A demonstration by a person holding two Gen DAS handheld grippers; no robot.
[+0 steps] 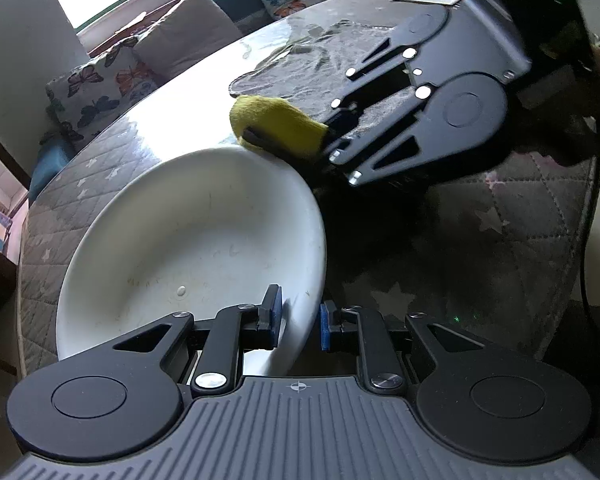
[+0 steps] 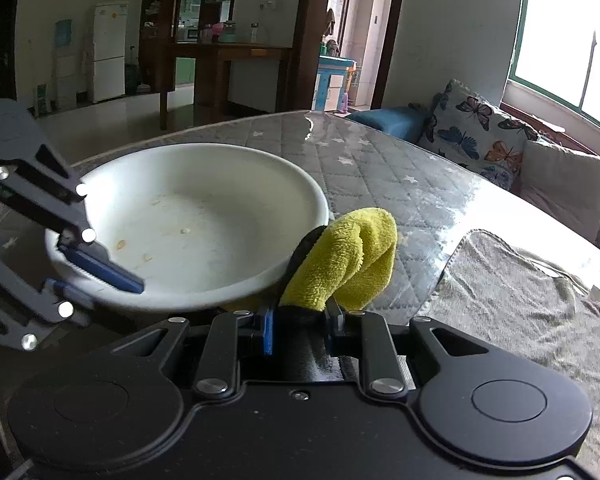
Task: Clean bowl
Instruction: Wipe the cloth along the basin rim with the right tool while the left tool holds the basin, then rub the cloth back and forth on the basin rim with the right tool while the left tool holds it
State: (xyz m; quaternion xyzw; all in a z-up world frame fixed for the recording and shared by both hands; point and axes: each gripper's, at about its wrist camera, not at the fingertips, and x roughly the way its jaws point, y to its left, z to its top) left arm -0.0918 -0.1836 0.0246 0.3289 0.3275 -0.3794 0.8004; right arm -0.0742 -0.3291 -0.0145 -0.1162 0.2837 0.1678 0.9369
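Quilted grey table cover with white stars (image 2: 364, 152) under a glossy sheet, living room behind. Near to far:

- left gripper (image 1: 300, 322), bottom centre of left view: jaws narrow, straddling the near rim of the white bowl (image 1: 188, 248), one blue pad inside, one outside. Looks like a rim pinch to steady it; actual pad contact I can't confirm.
- Bowl sits on the table, lower left to centre of that view. Inside has dried specks and smears near the bottom, so no visible cleaning done yet.
- right gripper (image 2: 300, 330): jaws clamped on a folded yellow cloth (image 2: 348, 256). Cloth is just outside the bowl's rim, touching or nearly so, not inside.
- Further back, upper middle of left view: grey towel (image 1: 320, 64) flat on the table.
- Far: butterfly cushions (image 2: 472, 128), window.

Status: setup only. Left to do: get the cloth into the bowl, wipe the interior.
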